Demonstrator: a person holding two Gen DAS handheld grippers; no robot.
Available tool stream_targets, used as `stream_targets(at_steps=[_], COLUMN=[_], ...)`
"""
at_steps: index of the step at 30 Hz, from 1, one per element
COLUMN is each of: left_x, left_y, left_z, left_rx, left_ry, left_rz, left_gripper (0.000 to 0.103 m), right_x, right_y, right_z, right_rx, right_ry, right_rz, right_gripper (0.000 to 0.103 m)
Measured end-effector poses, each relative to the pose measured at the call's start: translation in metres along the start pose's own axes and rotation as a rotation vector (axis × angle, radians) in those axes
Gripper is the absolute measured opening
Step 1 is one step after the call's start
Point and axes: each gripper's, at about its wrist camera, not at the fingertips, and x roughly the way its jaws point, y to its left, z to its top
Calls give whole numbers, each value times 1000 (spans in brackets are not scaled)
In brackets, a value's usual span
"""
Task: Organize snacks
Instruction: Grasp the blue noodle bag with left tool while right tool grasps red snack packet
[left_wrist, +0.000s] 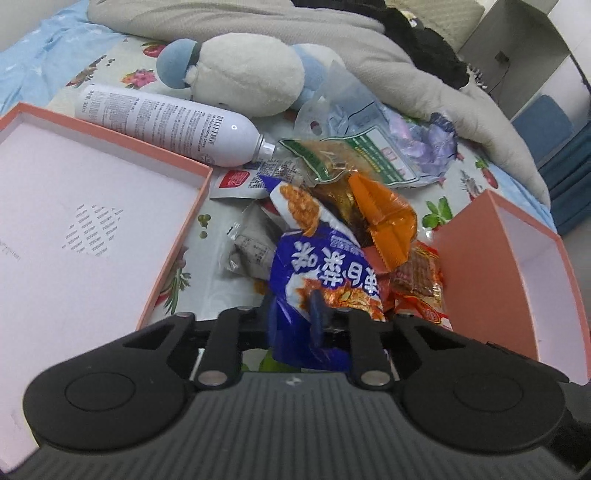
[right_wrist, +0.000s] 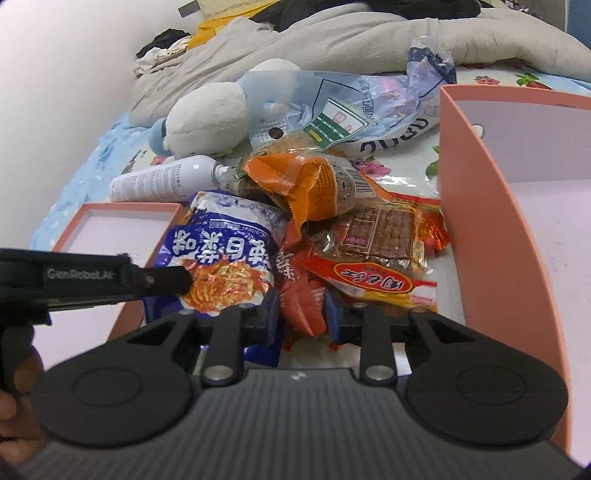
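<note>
A heap of snack packets lies on a flowered bed sheet between two pink boxes. In the left wrist view my left gripper (left_wrist: 295, 325) is shut on the lower edge of a blue-and-white noodle packet (left_wrist: 317, 254). The right wrist view shows that gripper's finger (right_wrist: 166, 280) from the side, on the same blue packet (right_wrist: 221, 243). My right gripper (right_wrist: 301, 319) has its blue pads closed against a narrow red-orange packet (right_wrist: 299, 295). An orange wrapper (right_wrist: 310, 184) and a red cracker packet (right_wrist: 376, 251) lie just beyond it.
A shallow pink tray (left_wrist: 177, 236) sits on the left and a deeper pink box (left_wrist: 476, 266) on the right. Behind the heap are a white spray bottle (left_wrist: 166, 125), a white-and-blue plush toy (left_wrist: 240, 70), a crumpled plastic bag (left_wrist: 354, 110) and a grey blanket (left_wrist: 424, 74).
</note>
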Motion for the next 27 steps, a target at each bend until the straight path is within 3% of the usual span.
stream_targets(at_steps=[8,27], left_x=[-41,-129], left_y=[3,31], left_z=[-34,-164], left_rx=[-9,-49], left_ry=[-18,8], left_rz=[-8,70], left_gripper=[12,9], right_x=[-37,-116], right_y=[8,15], right_z=[-30,-130], right_rx=[-16,-38], right_ry=[7,24], right_rz=[0,-39], right_gripper=[30,29])
